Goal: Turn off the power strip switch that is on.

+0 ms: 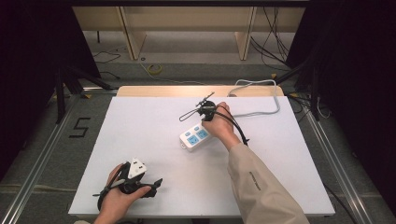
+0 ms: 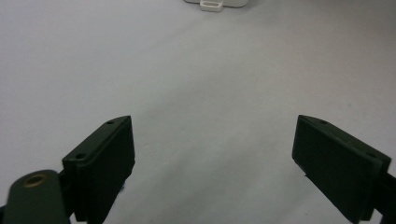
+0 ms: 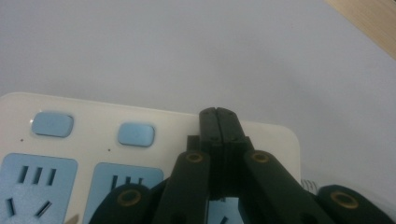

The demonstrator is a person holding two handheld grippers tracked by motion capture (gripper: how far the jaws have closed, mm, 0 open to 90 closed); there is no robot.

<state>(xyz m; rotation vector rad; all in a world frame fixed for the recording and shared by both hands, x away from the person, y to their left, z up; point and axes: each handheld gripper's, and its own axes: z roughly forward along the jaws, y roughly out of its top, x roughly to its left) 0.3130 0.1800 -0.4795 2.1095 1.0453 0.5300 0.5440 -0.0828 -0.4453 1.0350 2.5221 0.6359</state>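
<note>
We are looking at a white power strip [image 1: 195,138] that is lying flat near the middle of the white tabletop [image 1: 140,126], angled so that one short end is pointing toward the near left. Its top is carrying two pale blue sockets and two pale blue switch buttons [image 3: 136,134], and its grey cable [image 1: 261,100] is looping away toward the far right edge of the tabletop.

We are holding the right tool [image 3: 218,122] directly over the strip. In the right gripper view its two black jaws are pressing flat against each other with no gap and with nothing between them, and their tips are sitting just past the buttons, over the bare white casing near the strip's long edge. Whether the tips are touching the casing we cannot tell.

Our left tool [image 1: 140,179] is resting near the front left of the tabletop, well apart from the strip. In the left gripper view its jaws are standing wide apart over bare white surface, gripping nothing, and the near end of the strip [image 2: 215,4] is showing at the top edge.
</note>
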